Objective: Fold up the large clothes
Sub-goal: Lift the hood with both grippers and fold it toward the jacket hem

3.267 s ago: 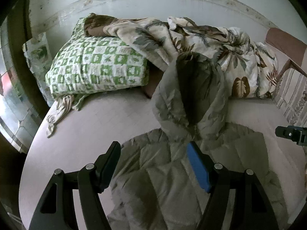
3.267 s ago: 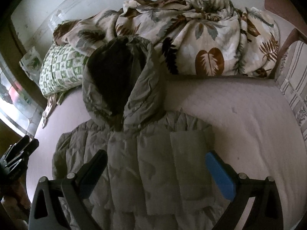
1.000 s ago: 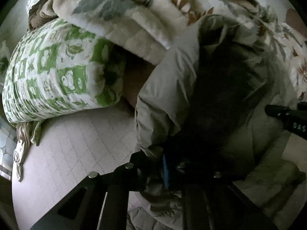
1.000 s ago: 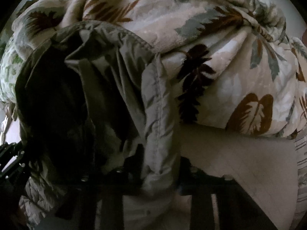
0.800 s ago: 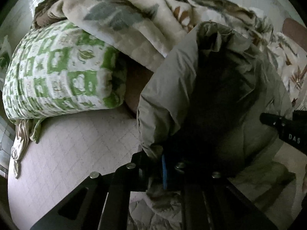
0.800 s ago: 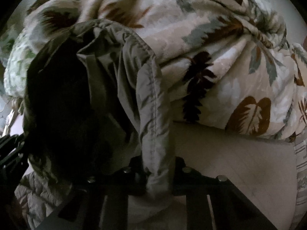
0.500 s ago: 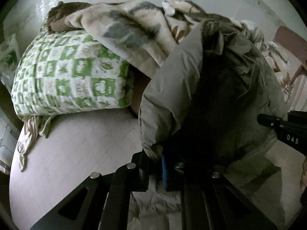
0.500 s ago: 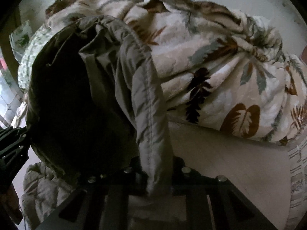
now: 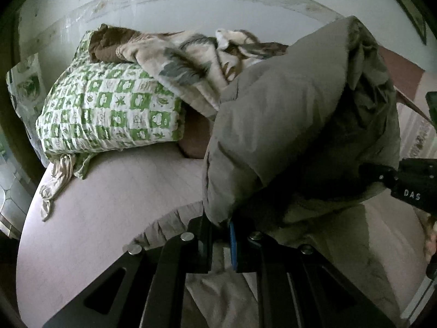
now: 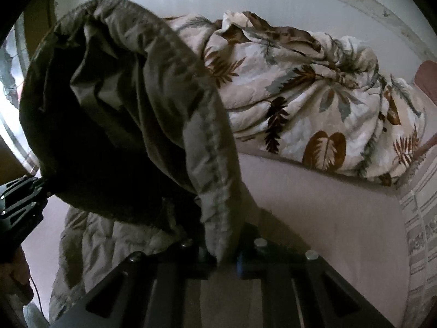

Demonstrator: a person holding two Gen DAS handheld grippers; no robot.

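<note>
A grey-olive puffer jacket lies on the bed, its quilted body [image 10: 90, 235] flat on the sheet. Its hood [image 9: 286, 125] is lifted up off the bed; it also shows in the right wrist view [image 10: 131, 104]. My left gripper [image 9: 221, 228] is shut on the hood's left edge. My right gripper [image 10: 222, 259] is shut on the hood's right edge, which hangs as a stitched band [image 10: 213, 164]. The right gripper also shows at the right of the left wrist view [image 9: 409, 188], and the left gripper at the left of the right wrist view [image 10: 19, 202].
A green-and-white checked pillow [image 9: 109, 114] lies at the back left. A crumpled leaf-print blanket [image 10: 314, 104] is piled against the wall behind the hood. Pale bed sheet [image 10: 327, 207] spreads to the right, with a striped cloth [image 10: 420, 218] at the far right edge.
Both grippers went from open over the flat jacket to shut on the hood's edges. In the last second they have drawn back and up, raising the hood away from the blanket.
</note>
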